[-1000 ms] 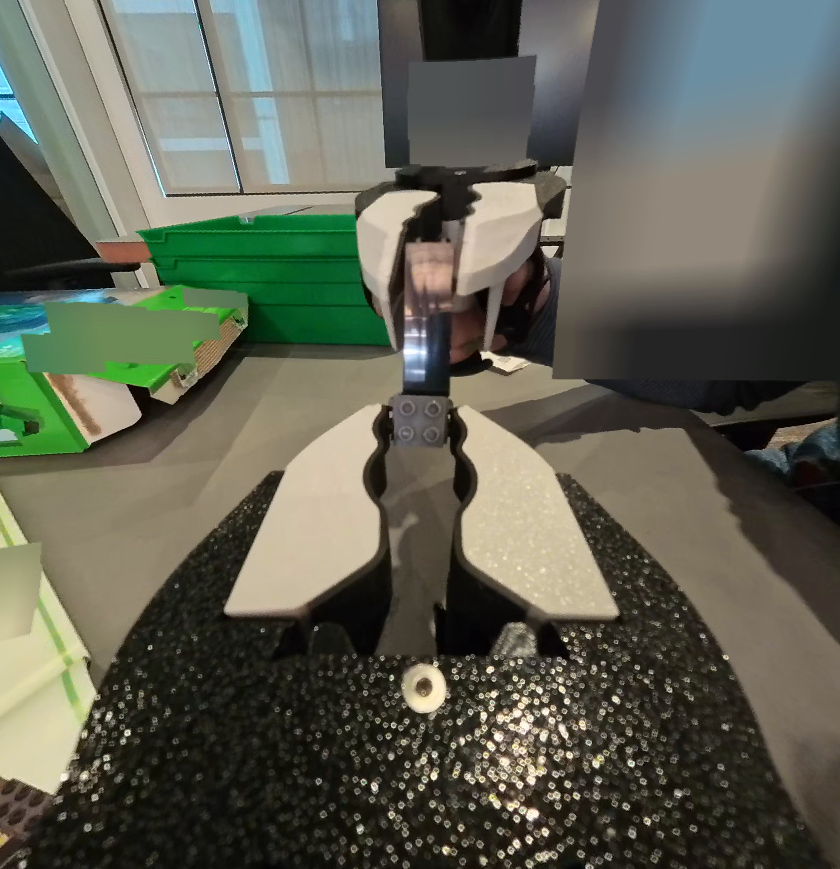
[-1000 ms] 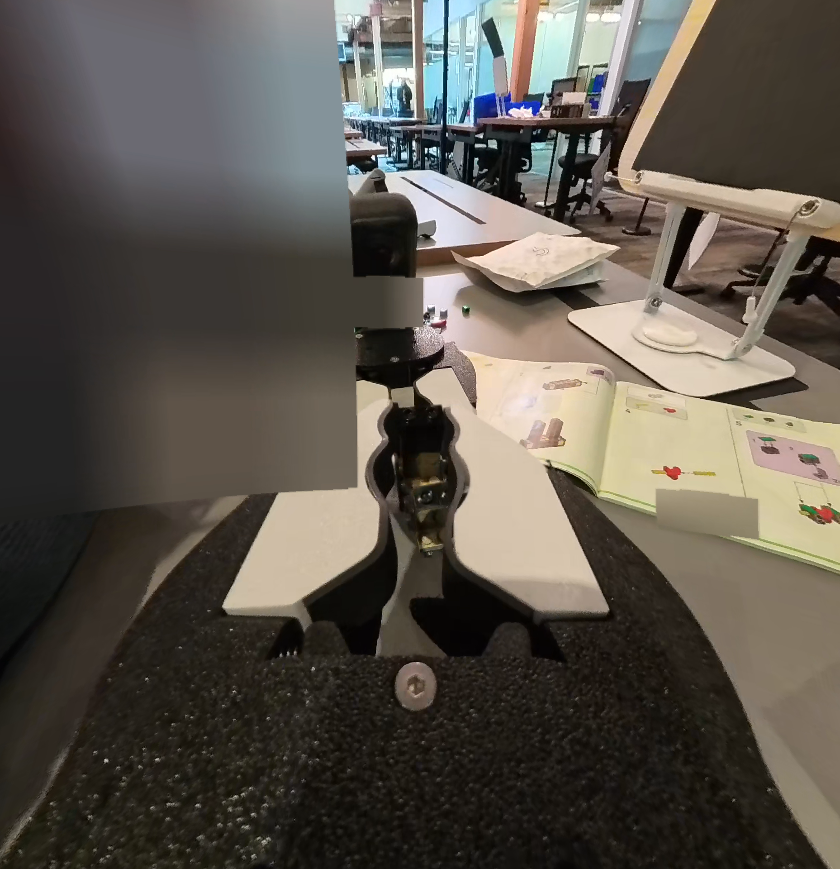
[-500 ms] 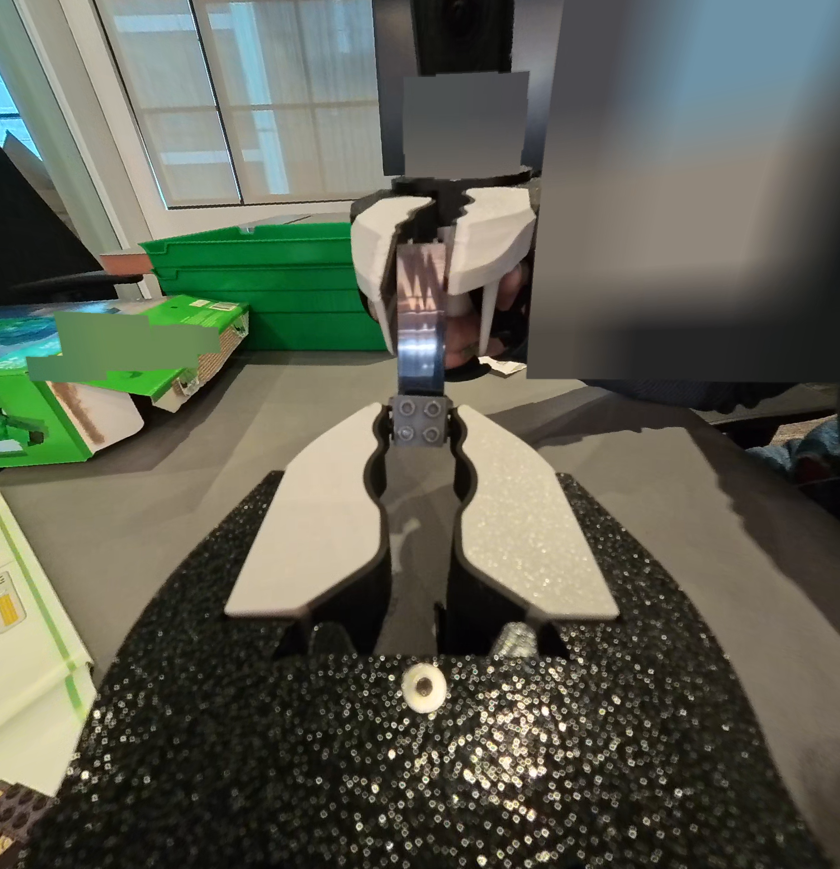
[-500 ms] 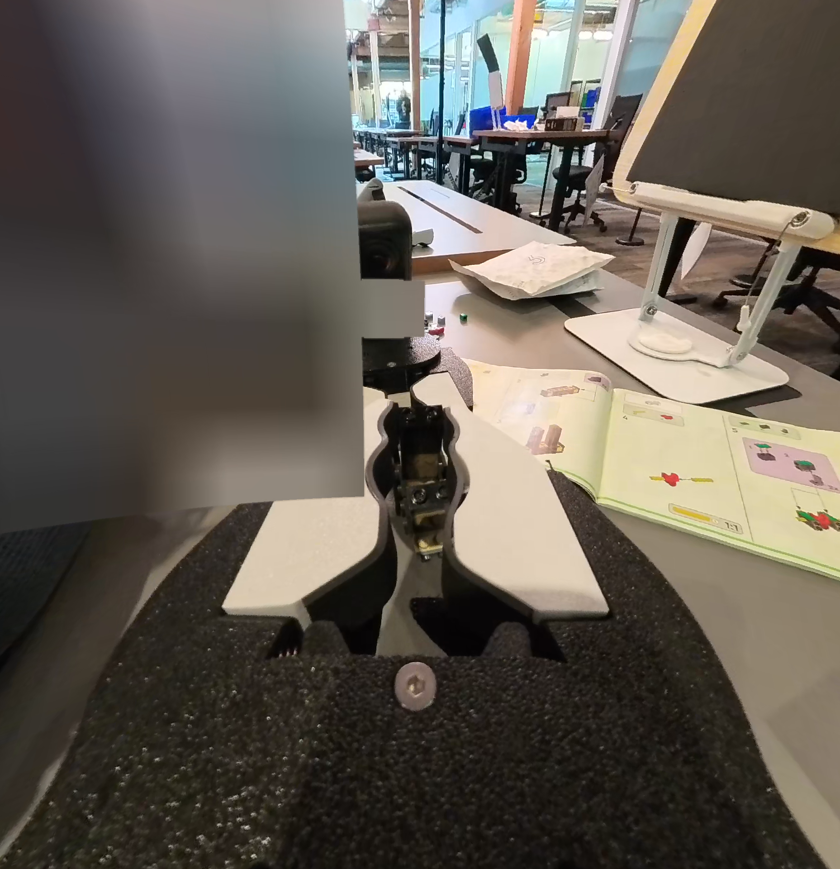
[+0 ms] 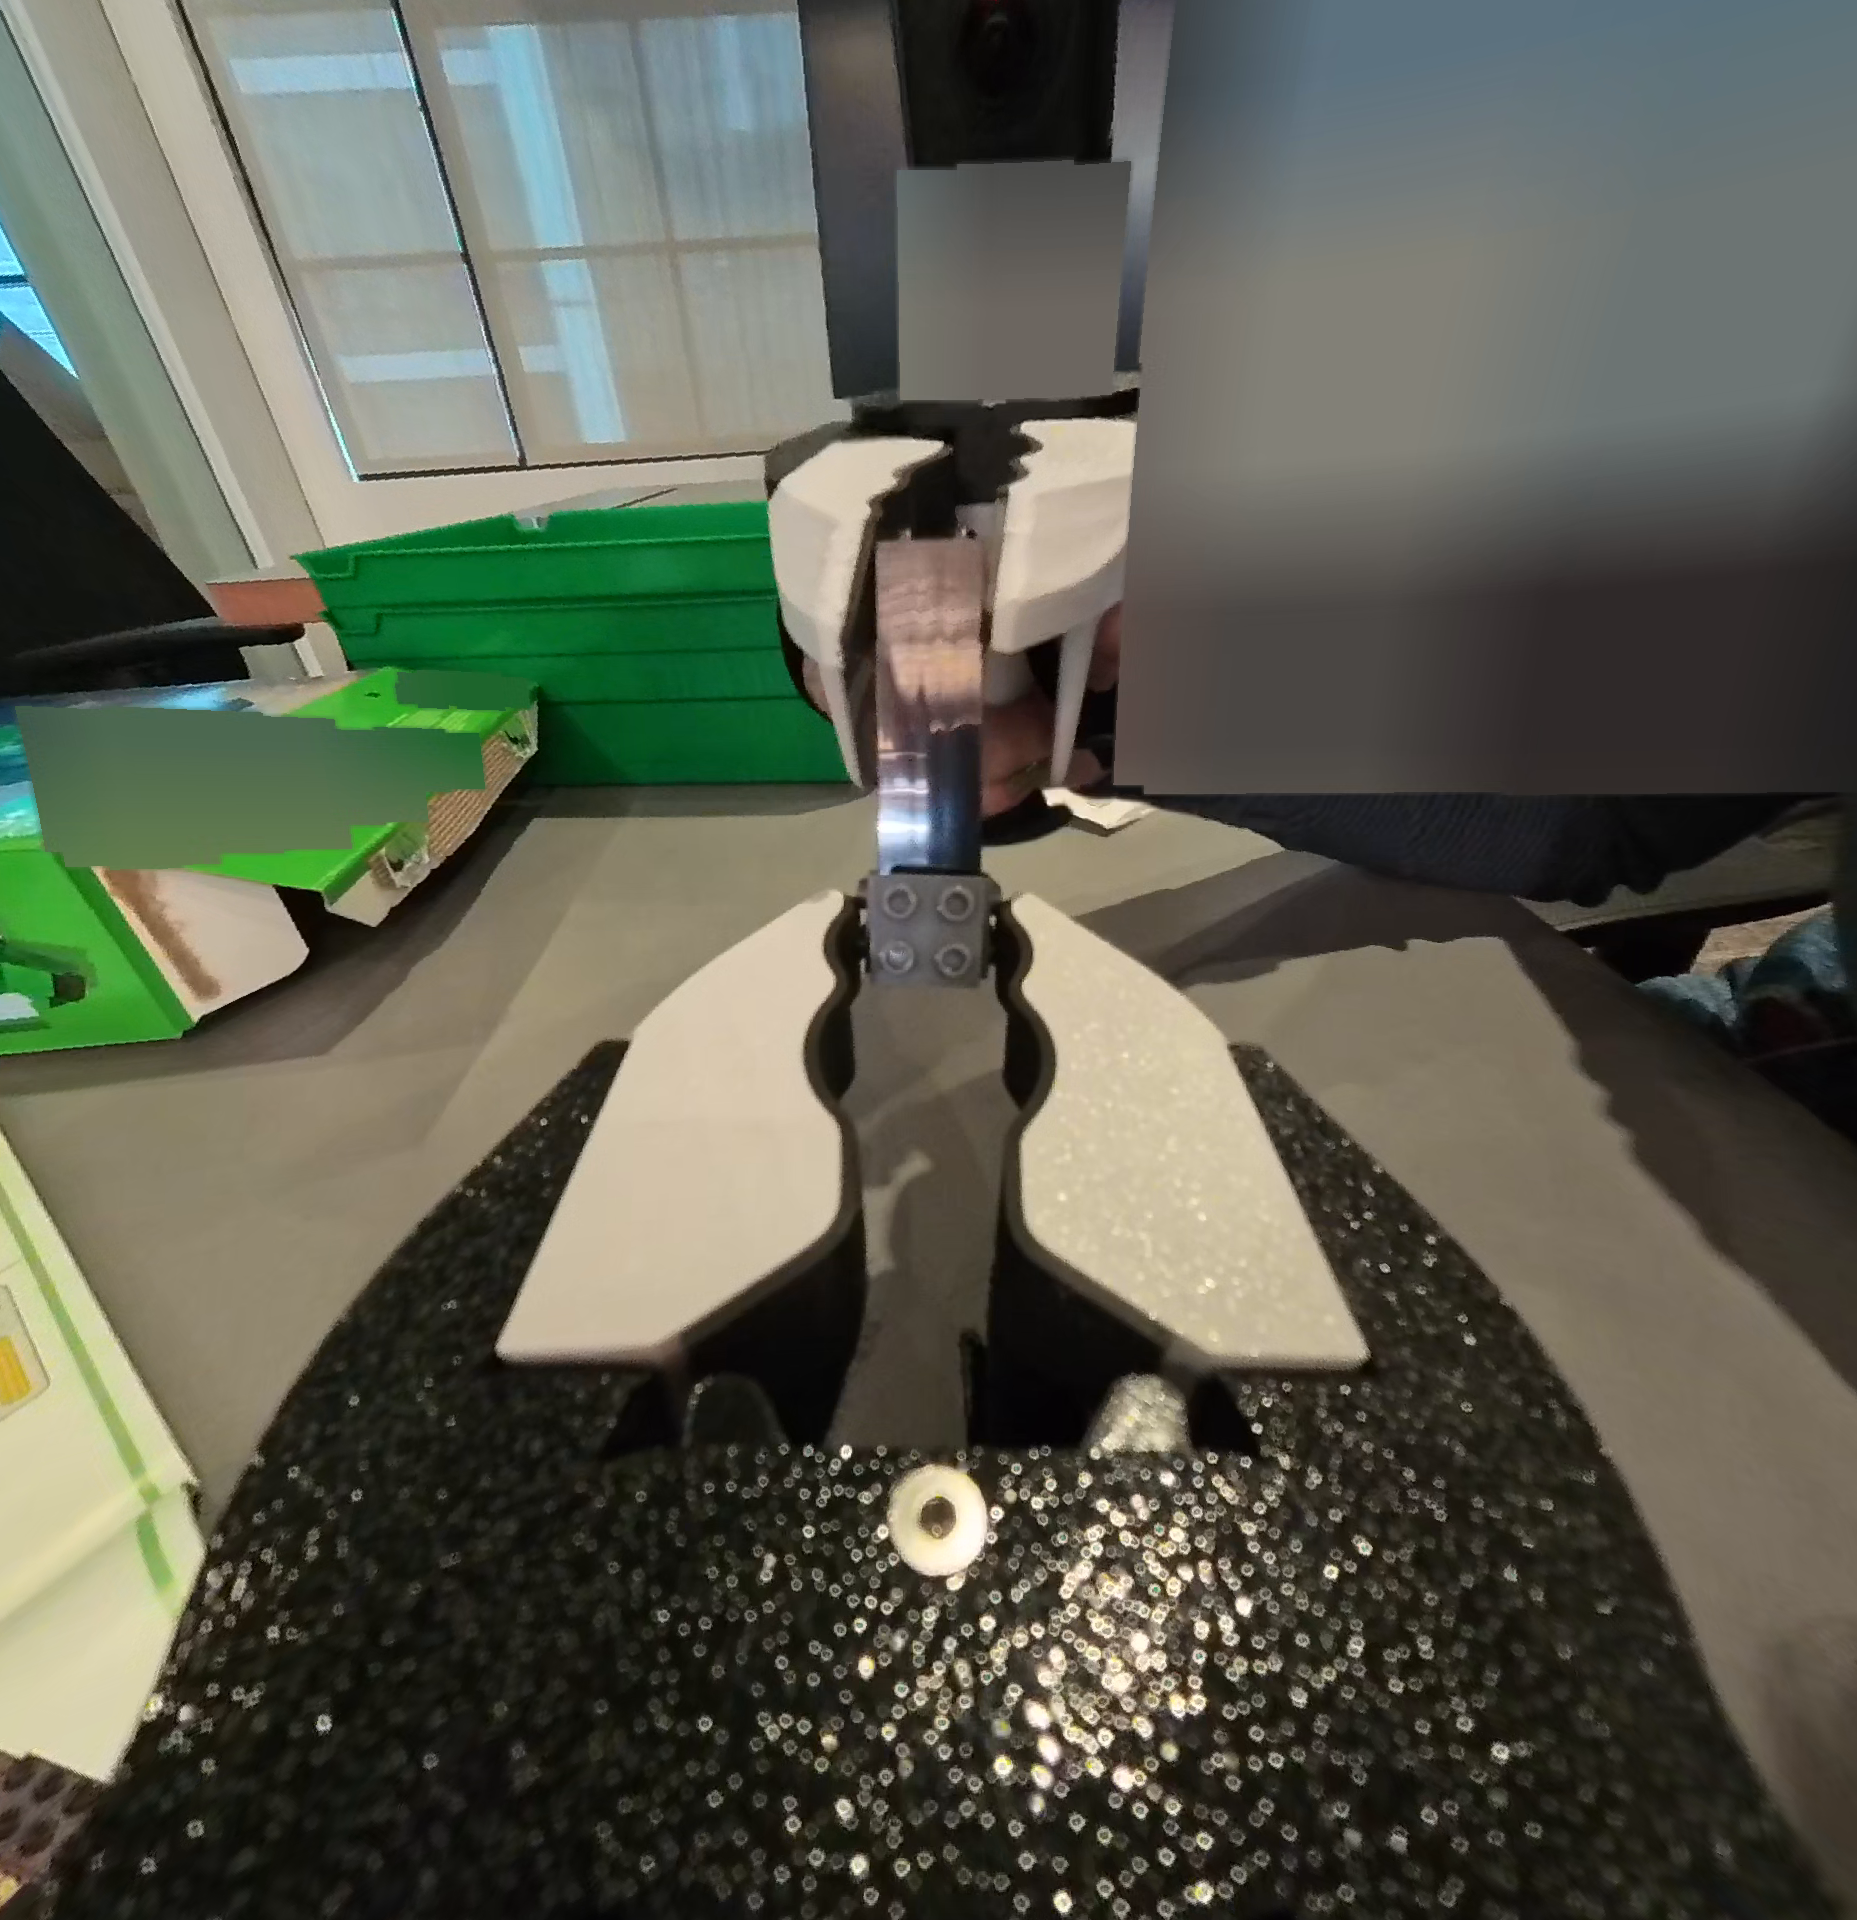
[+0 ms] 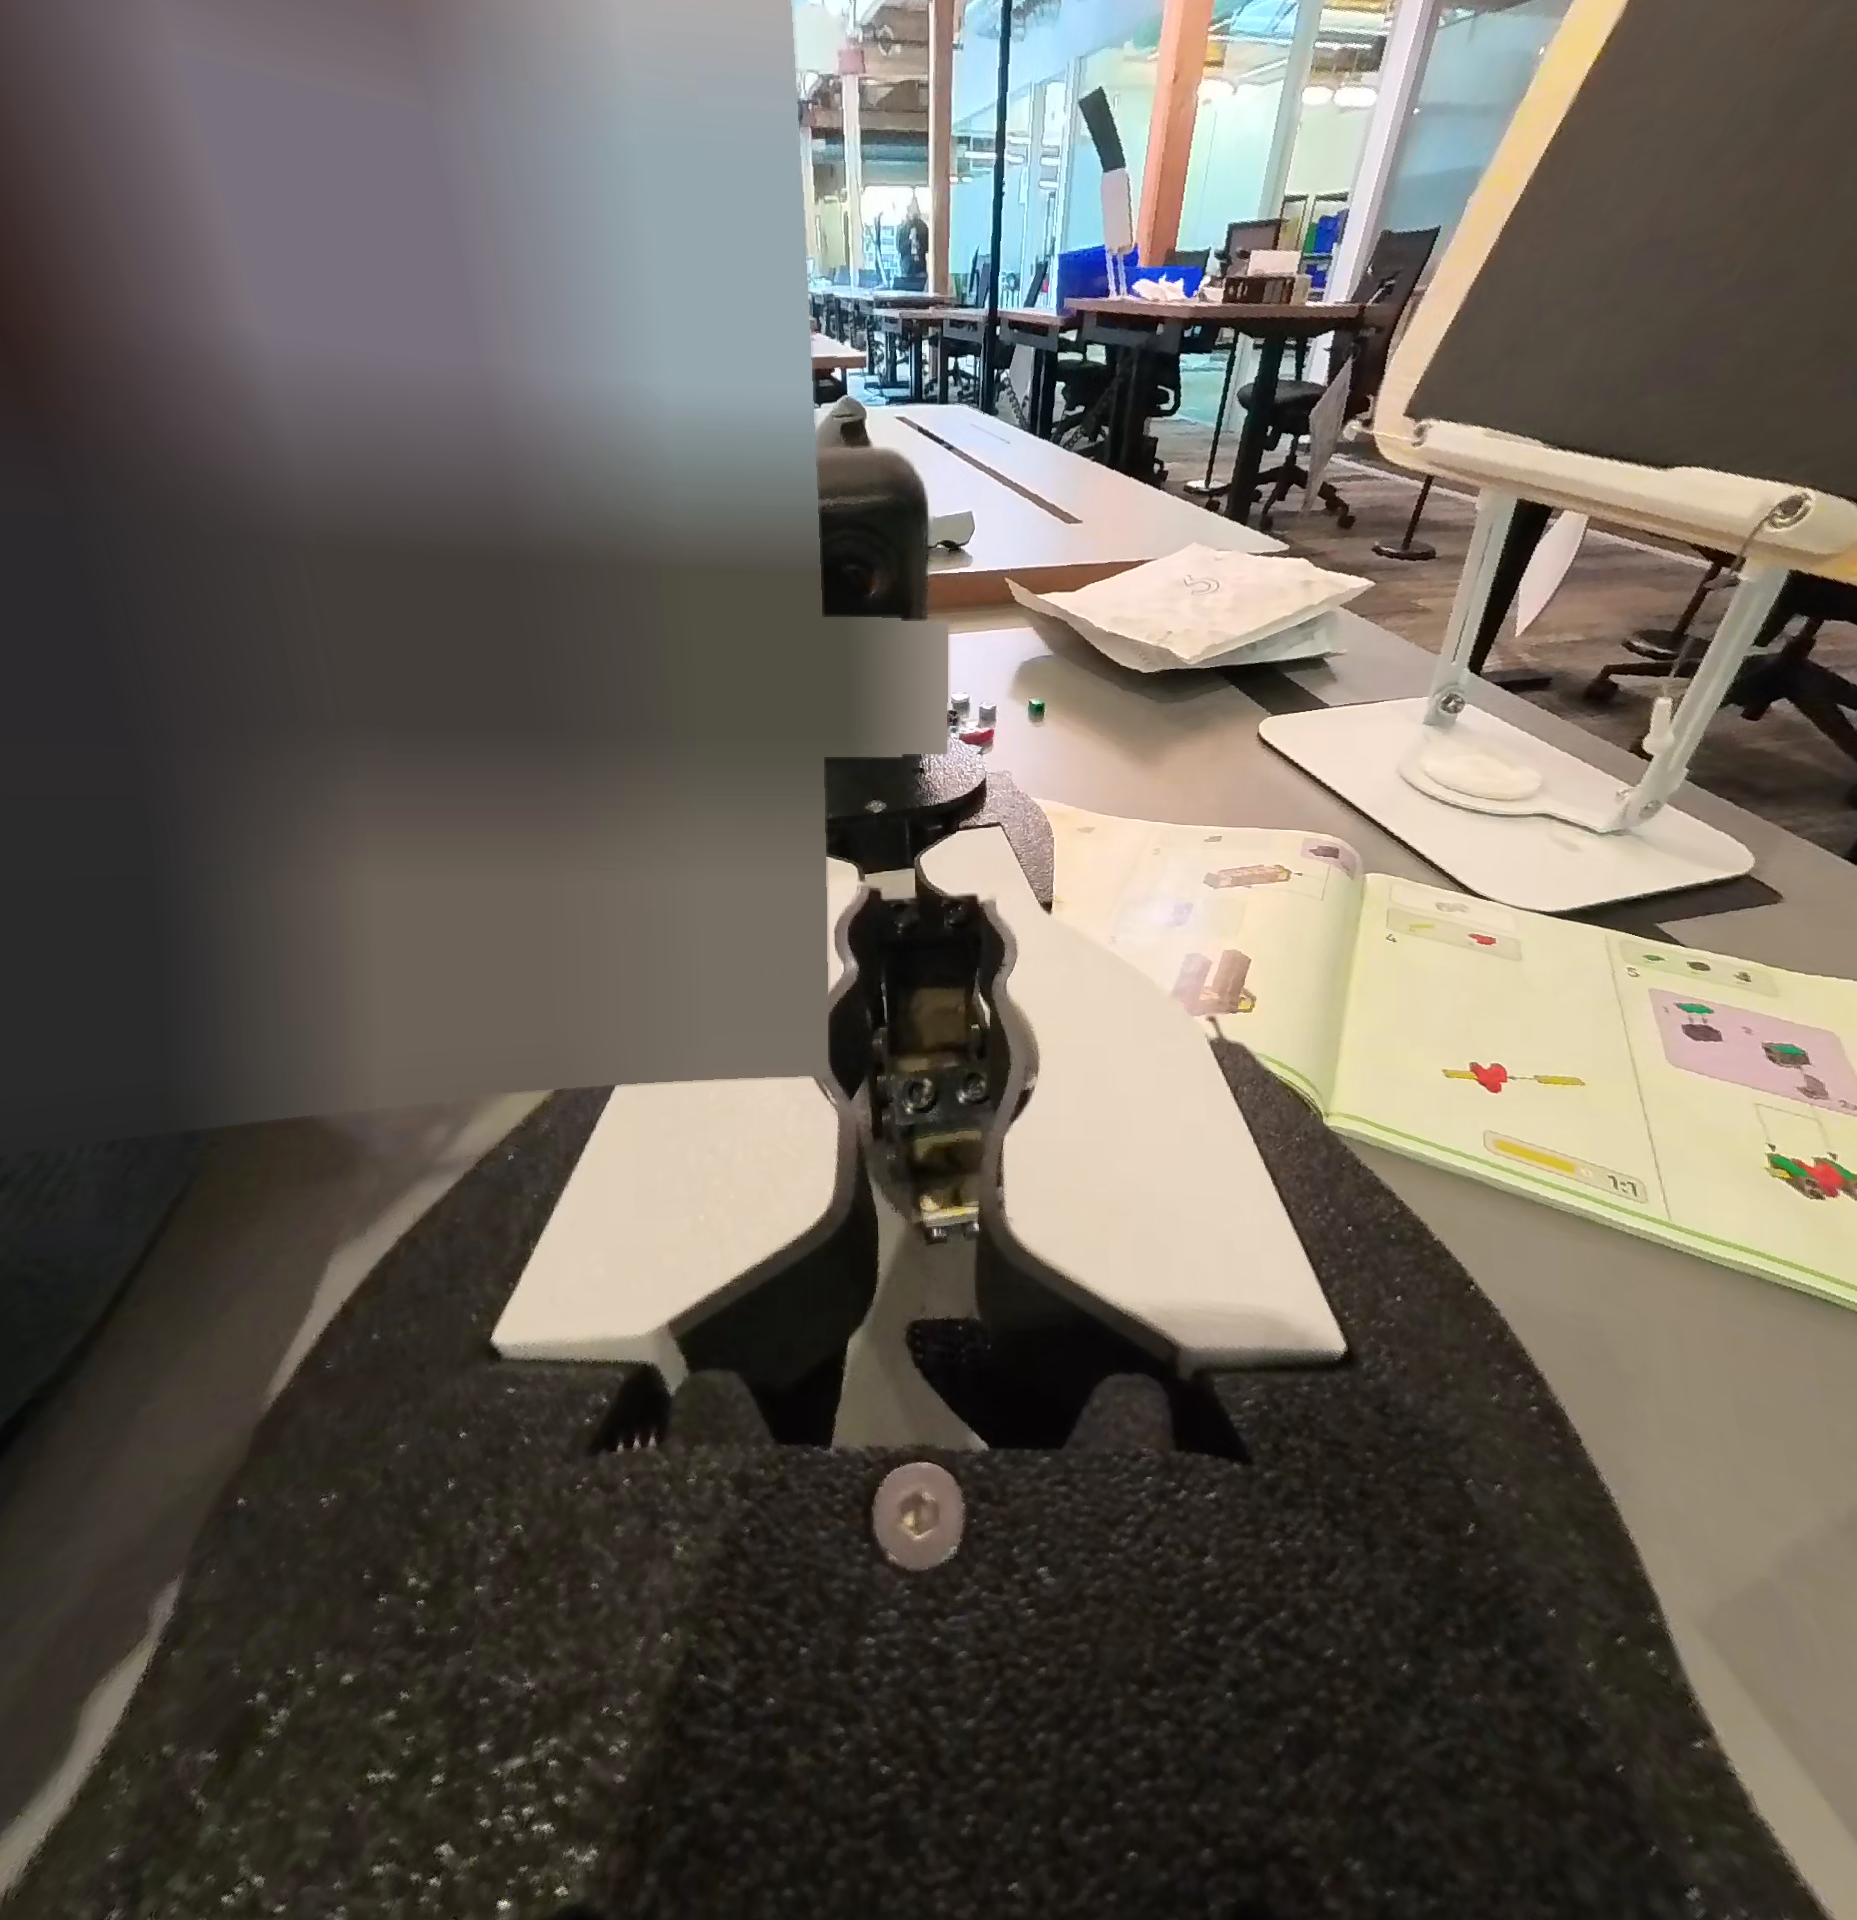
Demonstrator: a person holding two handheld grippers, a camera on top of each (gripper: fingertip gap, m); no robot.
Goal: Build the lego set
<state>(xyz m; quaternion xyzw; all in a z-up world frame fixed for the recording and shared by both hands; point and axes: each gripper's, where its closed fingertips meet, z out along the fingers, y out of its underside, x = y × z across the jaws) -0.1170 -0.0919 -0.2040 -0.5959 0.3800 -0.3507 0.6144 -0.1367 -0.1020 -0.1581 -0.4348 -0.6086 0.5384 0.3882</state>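
Above a gray table [image 5: 1319,1039], two handheld grippers meet tip to tip. Beyond the left gripper's fingers and to their left stand stacked green bins [image 5: 581,644] and a green box [image 5: 176,883]. To the right of the right gripper's fingers lie an open instruction booklet [image 6: 1475,1029] and, farther off, a white stand [image 6: 1506,800] and a crumpled paper bag [image 6: 1194,603]. The left gripper [image 5: 926,930] is clamped at its fingertips on a small gray brick [image 5: 926,928], studs facing the camera. The right gripper [image 6: 929,1049] has its fingers closed on a small brown-and-dark brick assembly [image 6: 934,1091], which sits between them well back from the tips. Loose small pieces [image 6: 981,717] dot the table beyond.
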